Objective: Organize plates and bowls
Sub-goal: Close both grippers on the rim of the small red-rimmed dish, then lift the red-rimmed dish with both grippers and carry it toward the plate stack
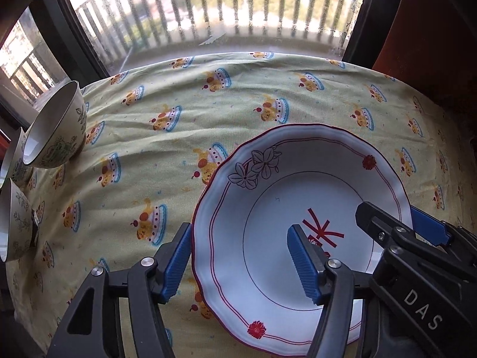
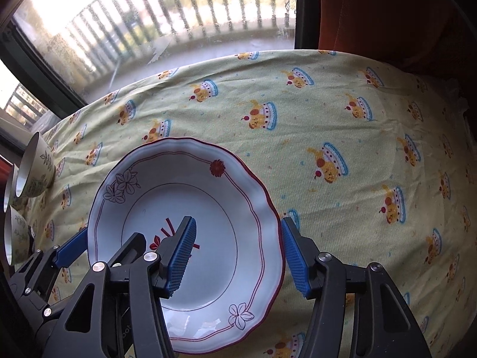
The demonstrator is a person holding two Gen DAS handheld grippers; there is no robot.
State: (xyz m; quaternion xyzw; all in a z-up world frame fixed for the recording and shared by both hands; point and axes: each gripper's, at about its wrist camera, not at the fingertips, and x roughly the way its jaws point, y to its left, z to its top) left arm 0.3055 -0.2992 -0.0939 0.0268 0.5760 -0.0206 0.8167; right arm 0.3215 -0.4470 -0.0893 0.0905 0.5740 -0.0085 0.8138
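Observation:
A white scalloped plate (image 1: 298,185) with a red rim line, flower prints and a red mark in its well lies over the cake-print tablecloth (image 1: 179,104). My left gripper (image 1: 238,232) straddles its left rim, one blue pad against the outer edge and the other inside the well. In the right wrist view my right gripper (image 2: 238,222) straddles the opposite rim of the plate (image 2: 179,191) the same way. Both grip the plate. The right gripper (image 1: 393,217) also shows at the plate's far side in the left wrist view.
Three floral bowls (image 1: 56,128) lie on their sides at the table's left edge, also visible in the right wrist view as bowls (image 2: 35,164). A window with balcony railing (image 1: 223,6) runs behind the table. A red-brown chair back (image 2: 387,15) stands at the far right.

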